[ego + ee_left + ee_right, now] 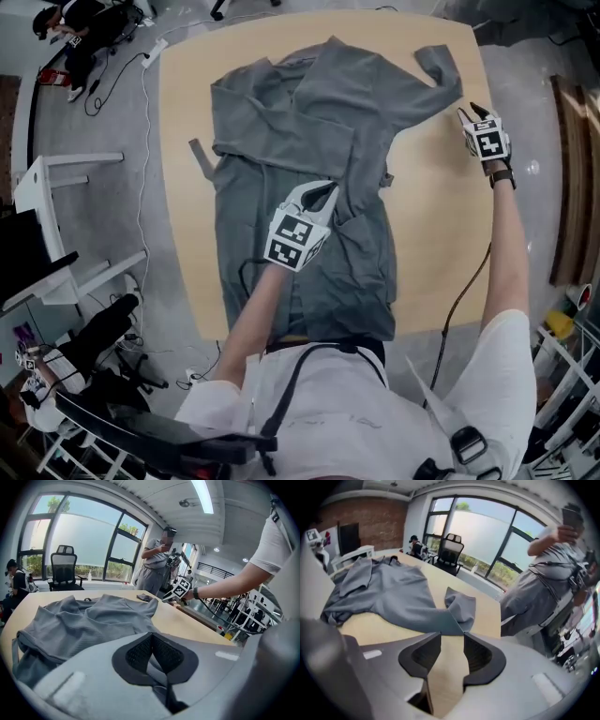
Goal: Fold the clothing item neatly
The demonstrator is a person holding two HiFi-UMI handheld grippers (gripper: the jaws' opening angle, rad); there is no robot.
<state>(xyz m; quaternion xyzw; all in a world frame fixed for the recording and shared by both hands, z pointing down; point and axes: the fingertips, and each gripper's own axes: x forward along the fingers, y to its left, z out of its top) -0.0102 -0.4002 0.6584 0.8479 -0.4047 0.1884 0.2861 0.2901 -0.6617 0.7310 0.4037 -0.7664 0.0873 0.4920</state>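
A grey long-sleeved garment lies spread and rumpled on the wooden table. My left gripper is at the garment's middle, shut on a raised fold of the cloth. In the left gripper view its pads meet, and the garment stretches away ahead. My right gripper hovers over bare table at the right, just below the sleeve. In the right gripper view it stands open with only wood between its fingers. The sleeve's edge lies just beyond the tips.
A person stands past the table's far side, and an office chair is by the windows. A white bench and a black chair stand on the floor to the left. A shelf rack is at the right.
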